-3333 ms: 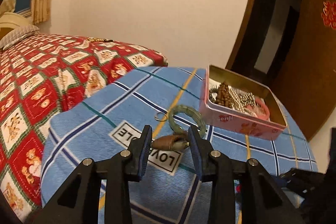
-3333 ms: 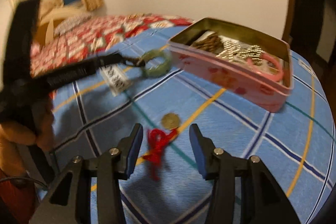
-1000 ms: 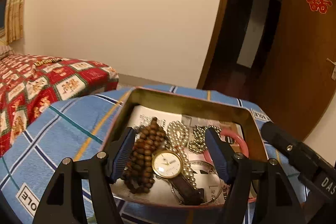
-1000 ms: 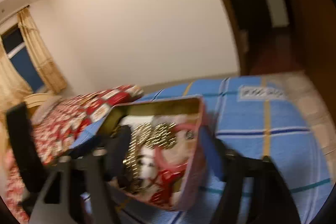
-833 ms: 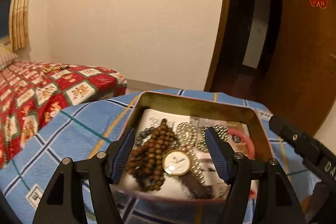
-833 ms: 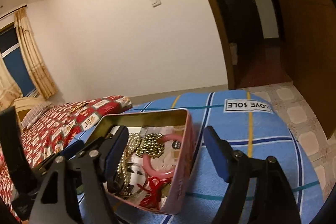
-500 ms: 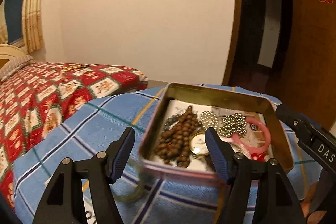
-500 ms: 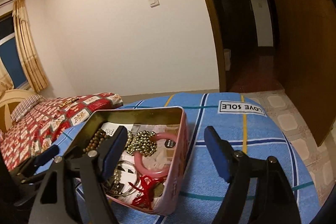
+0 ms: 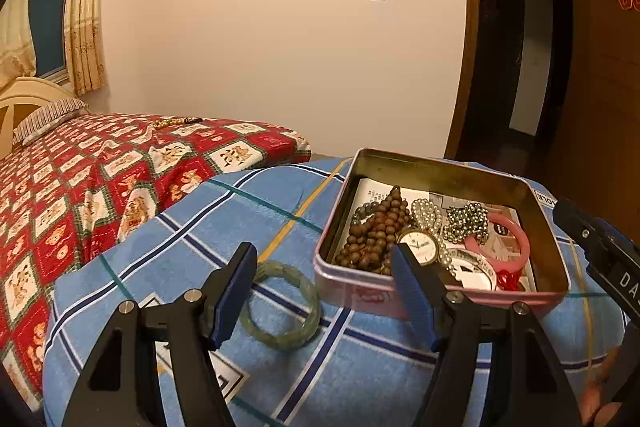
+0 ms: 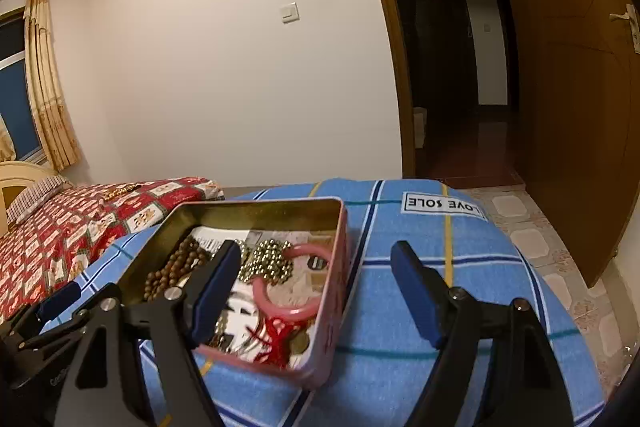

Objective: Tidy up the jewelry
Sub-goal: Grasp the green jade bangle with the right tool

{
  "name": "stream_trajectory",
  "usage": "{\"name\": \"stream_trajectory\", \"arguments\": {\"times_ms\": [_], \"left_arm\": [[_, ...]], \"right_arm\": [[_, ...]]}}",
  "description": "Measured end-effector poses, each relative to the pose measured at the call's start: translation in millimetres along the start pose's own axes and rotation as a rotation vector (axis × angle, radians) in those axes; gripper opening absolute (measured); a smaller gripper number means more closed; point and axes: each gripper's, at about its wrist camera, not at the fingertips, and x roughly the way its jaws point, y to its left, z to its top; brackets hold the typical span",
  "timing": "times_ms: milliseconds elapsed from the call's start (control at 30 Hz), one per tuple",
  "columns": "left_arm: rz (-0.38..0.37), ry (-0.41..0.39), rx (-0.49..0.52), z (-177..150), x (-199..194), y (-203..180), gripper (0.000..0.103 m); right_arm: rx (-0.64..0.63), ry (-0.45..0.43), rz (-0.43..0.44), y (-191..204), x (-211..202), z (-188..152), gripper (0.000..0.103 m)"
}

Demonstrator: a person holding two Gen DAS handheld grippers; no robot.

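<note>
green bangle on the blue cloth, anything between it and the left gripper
Nothing visible. The green jade-like bangle lies bare on the blue checked cloth, just ahead of the open left gripper, beside the pink metal tin.

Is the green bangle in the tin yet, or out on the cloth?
Out. The green bangle lies flat on the blue plaid cloth, beside the pink tin, between the open left gripper fingers.

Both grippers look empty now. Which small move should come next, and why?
Probably lower the left gripper over the green bangle and close on it. The bangle lies on the blue cloth beside the tin, not in it, and it sits between the open jaws.
</note>
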Motion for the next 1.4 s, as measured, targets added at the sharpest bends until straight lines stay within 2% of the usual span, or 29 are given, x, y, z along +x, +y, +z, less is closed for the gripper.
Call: {"name": "stream_trajectory", "arguments": {"times_ms": [300,1033,1167,1267,1400], "left_arm": [[0.015,0.008,0.000,-9.0,-12.7,6.0,0.069],[0.015,0.018,-0.032,-27.4,-39.0,29.8,0.069],[0.045,0.036,-0.035,-32.1,-43.5,43.1,0.069],[0.073,0.061,-0.092,-31.7,-44.9,66.0,0.069],[0.152,0.081,-0.132,-28.6,-45.4,95.8,0.069]], "right_arm": [[-0.021,-0.006,-0.018,9.6,-14.8,-9.4,0.080],[-0.039,0.013,0.013,38.5,-43.3,-32.2,0.080],[-0.027,0.038,0.036,42.9,-45.1,-36.3,0.080],[-0.022,0.060,0.059,47.9,-45.9,-40.4,0.080],[-0.040,0.088,0.091,57.8,-44.6,-43.7,0.080]]}}
